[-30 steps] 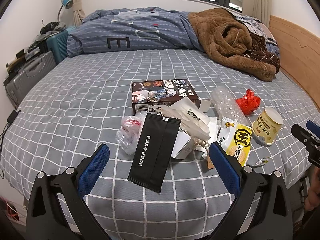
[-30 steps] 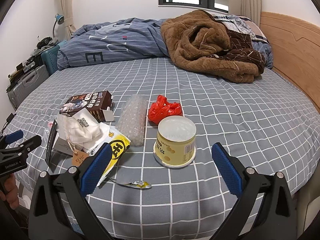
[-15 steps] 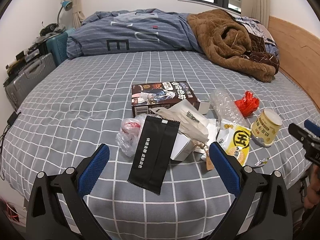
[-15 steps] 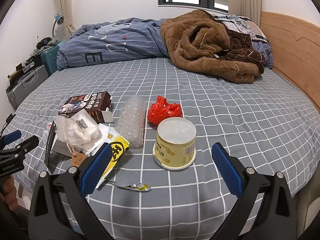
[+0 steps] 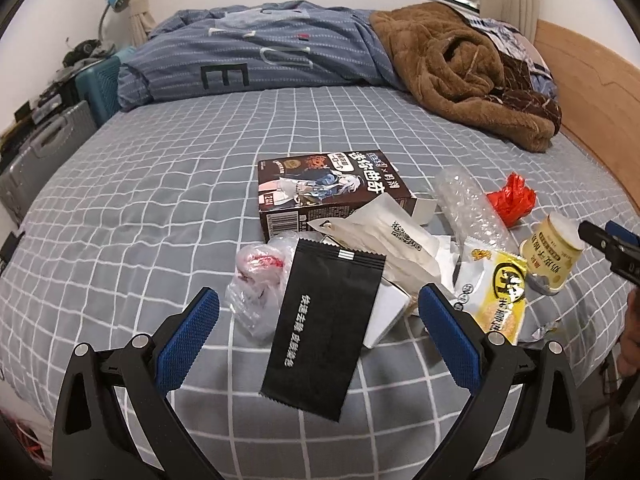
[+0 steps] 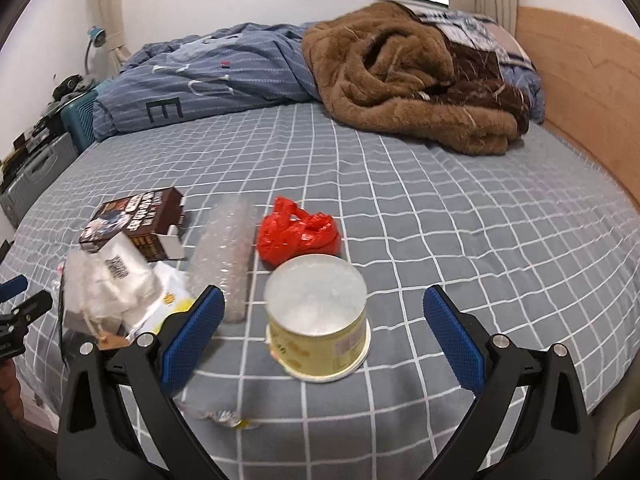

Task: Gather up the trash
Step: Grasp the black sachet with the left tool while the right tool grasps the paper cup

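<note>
Right gripper, spread wide and empty, frames my yellow cup dead ahead on the bed.

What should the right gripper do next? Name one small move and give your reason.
Probably ease the right gripper forward and down until its open fingers sit on either side of the yellow cup. The cup stands upright on the bed, already centred in the gap, with nothing held yet.

One box, one yellow tub, one black wrapper, two claws.
</note>
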`<state>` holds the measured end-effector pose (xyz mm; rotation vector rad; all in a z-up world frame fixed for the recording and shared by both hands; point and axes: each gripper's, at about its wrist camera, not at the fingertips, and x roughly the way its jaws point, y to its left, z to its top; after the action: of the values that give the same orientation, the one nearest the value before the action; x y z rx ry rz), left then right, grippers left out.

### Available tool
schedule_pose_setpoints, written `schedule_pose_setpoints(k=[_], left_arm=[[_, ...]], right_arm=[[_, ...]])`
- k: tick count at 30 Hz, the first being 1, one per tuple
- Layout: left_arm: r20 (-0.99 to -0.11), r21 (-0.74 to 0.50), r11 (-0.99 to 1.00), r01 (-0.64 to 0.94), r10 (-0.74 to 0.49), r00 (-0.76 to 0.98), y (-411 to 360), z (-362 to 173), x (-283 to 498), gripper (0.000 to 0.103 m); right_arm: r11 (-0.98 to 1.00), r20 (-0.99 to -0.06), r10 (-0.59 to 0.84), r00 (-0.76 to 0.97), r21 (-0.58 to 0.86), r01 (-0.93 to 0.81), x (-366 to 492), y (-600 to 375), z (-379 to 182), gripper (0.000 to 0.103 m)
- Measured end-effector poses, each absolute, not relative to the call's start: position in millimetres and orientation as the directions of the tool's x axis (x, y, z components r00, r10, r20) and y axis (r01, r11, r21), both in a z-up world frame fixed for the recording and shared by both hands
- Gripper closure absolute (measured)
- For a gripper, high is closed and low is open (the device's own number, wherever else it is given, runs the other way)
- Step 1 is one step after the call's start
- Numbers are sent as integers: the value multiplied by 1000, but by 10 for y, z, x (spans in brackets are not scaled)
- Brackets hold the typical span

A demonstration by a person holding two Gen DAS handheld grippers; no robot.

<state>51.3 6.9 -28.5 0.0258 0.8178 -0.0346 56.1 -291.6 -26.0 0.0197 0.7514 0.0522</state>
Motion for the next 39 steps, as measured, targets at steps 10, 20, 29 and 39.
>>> schedule_pose_setpoints(k=[10, 20, 29, 39], left_arm=[[-770, -5, 998, 68, -48, 636, 193, -527, 595, 5], [-796, -6, 992, 122, -78, 600, 261, -589, 533, 5], [-823, -7, 984, 179, -107, 558, 290, -614, 495, 11], [-848, -81, 966, 247, -197, 492, 269, -674, 532, 16]], right_arm=[[998, -713, 53, 699, 29, -46, 850, -2933, -520, 7], [998, -731, 62, 680, 24, -64, 897, -2842, -642, 7], [997, -745, 64, 664, 28, -65, 933, -2820, -679, 16], [996, -765, 81, 639, 32, -88, 951, -2767, -747, 26]])
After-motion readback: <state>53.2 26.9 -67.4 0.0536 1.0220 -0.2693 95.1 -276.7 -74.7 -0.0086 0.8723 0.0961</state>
